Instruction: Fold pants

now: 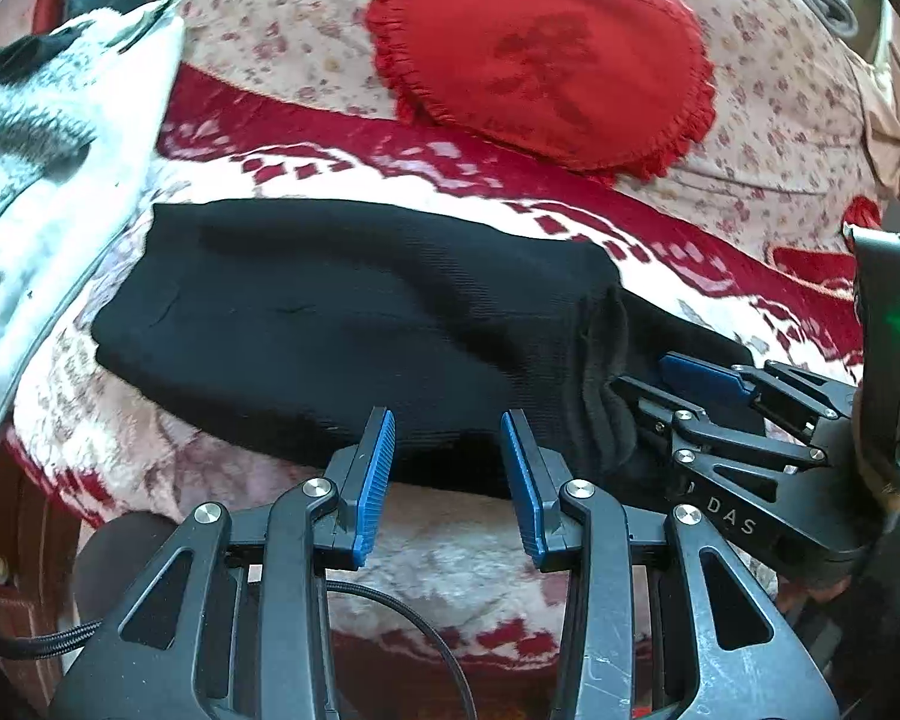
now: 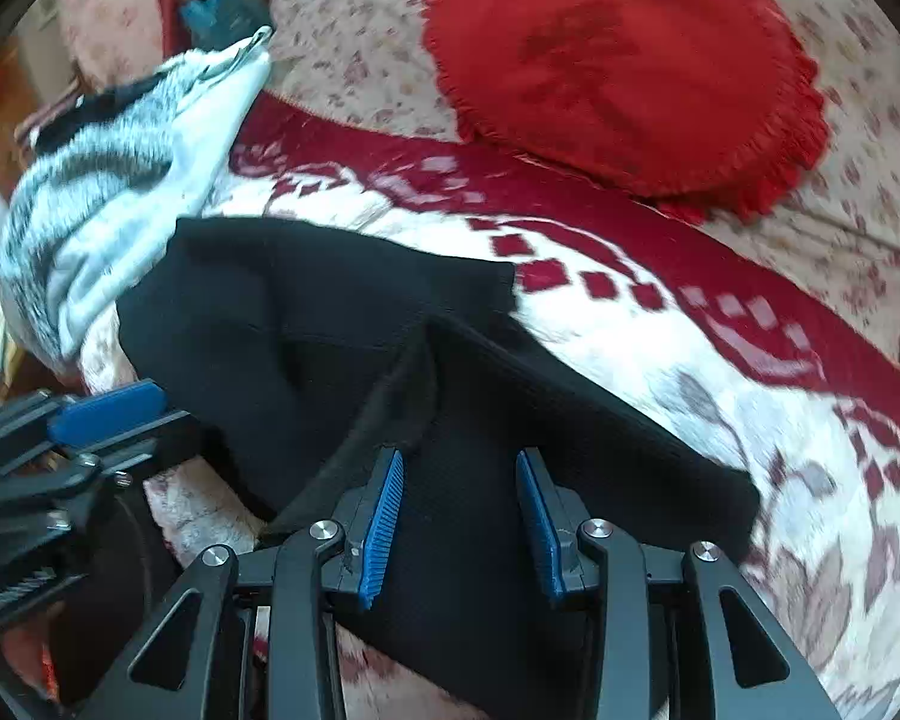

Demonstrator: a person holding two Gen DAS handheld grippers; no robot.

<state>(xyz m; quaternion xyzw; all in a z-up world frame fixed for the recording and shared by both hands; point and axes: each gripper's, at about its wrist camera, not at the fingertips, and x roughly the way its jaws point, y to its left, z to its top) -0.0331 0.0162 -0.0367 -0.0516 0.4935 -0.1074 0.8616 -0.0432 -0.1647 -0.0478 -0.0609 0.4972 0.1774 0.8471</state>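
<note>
The black pants [image 1: 330,324] lie folded in a long band across a red-and-white blanket [image 1: 450,546]; they also show in the right wrist view [image 2: 306,348]. My left gripper [image 1: 448,420] is open and empty at the near edge of the pants. My right gripper [image 2: 459,459] is open, its blue pads [image 2: 384,516] on either side of a raised fold of the pants. From the left wrist view the right gripper [image 1: 648,384] lies low over the pants' right end. The left gripper [image 2: 114,414] appears at the left of the right wrist view.
A grey-and-white fleece garment [image 1: 42,138] lies just left of the pants. A red round cushion [image 1: 540,54] leans on a floral cover [image 1: 270,18] behind. The blanket's front edge drops off below my grippers.
</note>
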